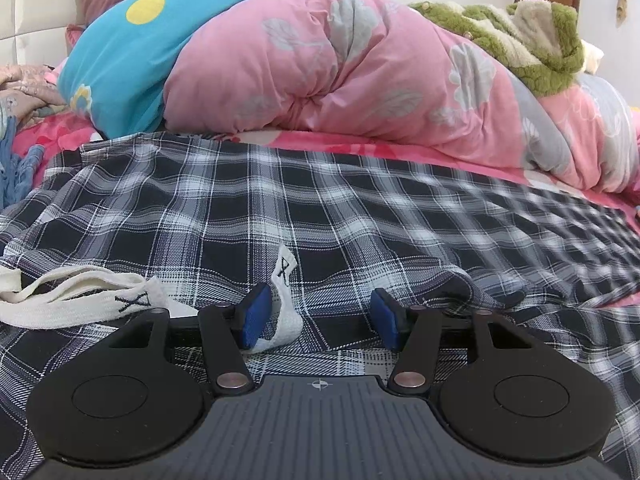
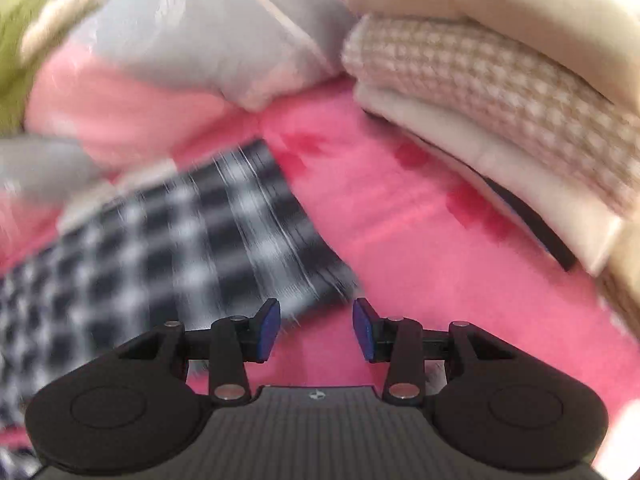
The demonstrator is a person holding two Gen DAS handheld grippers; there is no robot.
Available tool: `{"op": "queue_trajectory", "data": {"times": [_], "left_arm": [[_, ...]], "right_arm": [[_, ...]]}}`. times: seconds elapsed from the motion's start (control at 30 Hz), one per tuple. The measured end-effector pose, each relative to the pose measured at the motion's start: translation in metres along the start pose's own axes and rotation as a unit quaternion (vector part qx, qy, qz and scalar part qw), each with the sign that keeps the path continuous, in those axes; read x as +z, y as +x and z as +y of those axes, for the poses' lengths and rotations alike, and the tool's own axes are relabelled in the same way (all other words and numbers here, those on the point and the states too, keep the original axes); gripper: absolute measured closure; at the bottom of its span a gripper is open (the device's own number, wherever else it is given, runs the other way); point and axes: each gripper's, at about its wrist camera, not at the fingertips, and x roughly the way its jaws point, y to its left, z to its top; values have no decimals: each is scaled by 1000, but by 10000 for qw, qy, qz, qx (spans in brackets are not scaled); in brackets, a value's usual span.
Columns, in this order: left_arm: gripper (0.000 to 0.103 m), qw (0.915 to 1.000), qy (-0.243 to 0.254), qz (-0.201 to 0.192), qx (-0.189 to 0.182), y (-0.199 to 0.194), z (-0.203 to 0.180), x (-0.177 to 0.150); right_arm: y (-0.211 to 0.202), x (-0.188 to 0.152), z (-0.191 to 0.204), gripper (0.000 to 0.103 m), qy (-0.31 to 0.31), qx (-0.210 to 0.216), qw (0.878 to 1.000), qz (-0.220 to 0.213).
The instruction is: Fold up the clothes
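A black-and-white plaid garment (image 1: 304, 216) lies spread across a pink bedsheet (image 2: 420, 240). The left gripper (image 1: 318, 320) hovers low over it, jaws apart, beside a white drawstring (image 1: 80, 300). The right gripper (image 2: 316, 328), also apart, hangs near the garment's blurred edge.

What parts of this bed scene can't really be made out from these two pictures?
- Plaid garment: its near edge is hidden behind the left gripper in the left wrist view; its right side is blurred.
- Right wrist view: motion blur smears the plaid cloth and the quilt.
- Folded pile: cut off by the right edge; the dark item underneath is mostly covered.
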Motion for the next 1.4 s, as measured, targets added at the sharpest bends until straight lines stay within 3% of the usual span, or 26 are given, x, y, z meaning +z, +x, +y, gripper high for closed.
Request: {"op": "queue_trajectory", "data": {"times": [0.13, 0.3, 0.53, 0.63, 0.73, 0.83, 0.97, 1.17, 1.33, 1.4], "left_arm": [[48, 10000, -5, -8, -6, 0, 1, -1], [47, 10000, -2, 4, -16, 1, 1, 0], [45, 10000, 20, 8, -16, 1, 0, -1], [45, 10000, 24, 4, -8, 1, 0, -1], [45, 10000, 16, 6, -16, 1, 0, -1], [45, 10000, 3, 7, -21, 1, 0, -1], [45, 10000, -28, 8, -34, 0, 0, -1], [45, 9999, -91, -2, -53, -1, 1, 0], [45, 9985, -36, -420, 339, -26, -3, 2], [45, 9976, -115, -590, 333, -48, -4, 4]], "right_arm": [[31, 11, 32, 61, -243, 374, 9990, 30], [77, 39, 20, 63, -25, -176, 9998, 51], [66, 69, 23, 60, 537, -220, 9979, -279], [96, 73, 53, 60, 276, 62, 9995, 145], [129, 84, 65, 61, 286, -130, 9993, 223], [145, 99, 60, 60, 339, -810, 9961, -86], [117, 94, 21, 60, 1157, -1133, 9866, -203], [-13, 40, -19, 60, 1121, -114, 9926, -446], [-123, -36, -48, 60, 895, 249, 9951, -336], [-157, -71, -51, 60, 838, 314, 9956, -270]]}}
